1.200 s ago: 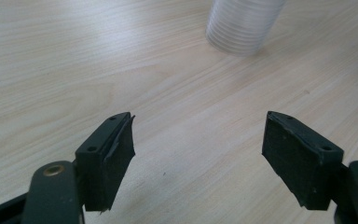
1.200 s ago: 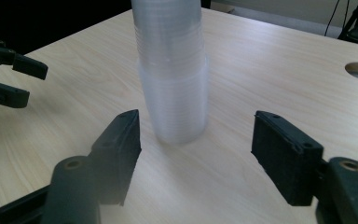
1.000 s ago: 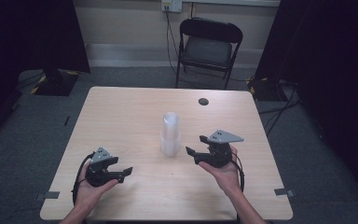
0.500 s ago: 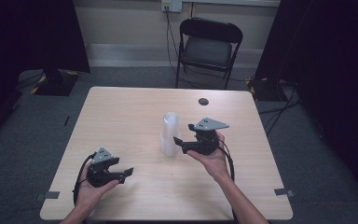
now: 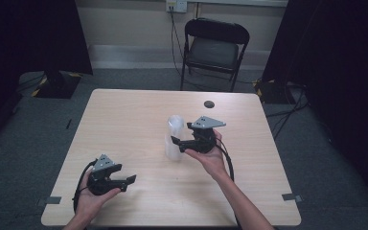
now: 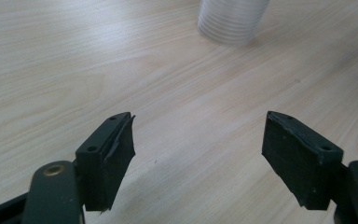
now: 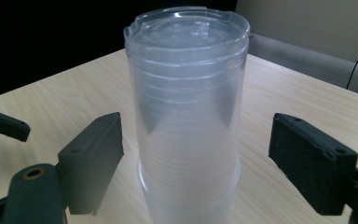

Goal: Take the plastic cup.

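Mid-table, right gripper (image 5: 178, 141) level, jaws wide astride cup stack (image 5: 174, 138)

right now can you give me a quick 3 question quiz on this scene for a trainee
1. True or false: the right tongs are shut on the stack of clear plastic cups.
2. Which tongs are nearer the stack: A left tongs, B right tongs?
3. Fill in: behind the table stands a black folding ____.

Key: 1 false, the jaws stand open on either side of the stack, apart from it. 2 B. 3 chair.
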A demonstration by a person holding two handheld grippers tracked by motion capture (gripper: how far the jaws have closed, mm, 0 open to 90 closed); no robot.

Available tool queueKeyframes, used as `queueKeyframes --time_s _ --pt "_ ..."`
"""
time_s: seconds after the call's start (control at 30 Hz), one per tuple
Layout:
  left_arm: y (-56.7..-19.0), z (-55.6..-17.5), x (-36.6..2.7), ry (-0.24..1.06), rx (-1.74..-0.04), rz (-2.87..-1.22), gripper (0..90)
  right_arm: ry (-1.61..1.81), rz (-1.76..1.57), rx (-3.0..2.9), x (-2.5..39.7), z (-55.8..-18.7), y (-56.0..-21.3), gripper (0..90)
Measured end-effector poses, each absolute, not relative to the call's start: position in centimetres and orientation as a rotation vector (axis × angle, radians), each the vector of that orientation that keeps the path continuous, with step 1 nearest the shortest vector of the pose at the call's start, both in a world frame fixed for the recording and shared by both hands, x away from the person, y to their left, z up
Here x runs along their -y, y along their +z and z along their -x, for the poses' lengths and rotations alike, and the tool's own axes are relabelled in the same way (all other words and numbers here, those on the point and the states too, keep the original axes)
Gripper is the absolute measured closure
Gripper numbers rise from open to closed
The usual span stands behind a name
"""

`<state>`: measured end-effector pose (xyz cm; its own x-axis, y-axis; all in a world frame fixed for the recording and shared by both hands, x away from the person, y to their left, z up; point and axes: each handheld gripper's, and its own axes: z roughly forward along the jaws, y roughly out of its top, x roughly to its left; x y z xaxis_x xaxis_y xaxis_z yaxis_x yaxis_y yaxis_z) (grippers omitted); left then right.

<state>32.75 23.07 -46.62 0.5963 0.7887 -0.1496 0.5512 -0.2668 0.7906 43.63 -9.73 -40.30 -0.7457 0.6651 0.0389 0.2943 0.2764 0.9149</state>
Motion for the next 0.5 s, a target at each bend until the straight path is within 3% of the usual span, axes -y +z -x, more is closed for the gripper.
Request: queueKeyframes --time_s 0.5 --pt "-46.8 -32.0 -23.9 0.356 -1.103 -1.945 25.0 1.431 -0.862 -2.201 6.8 -44.5 -42.8 19.6"
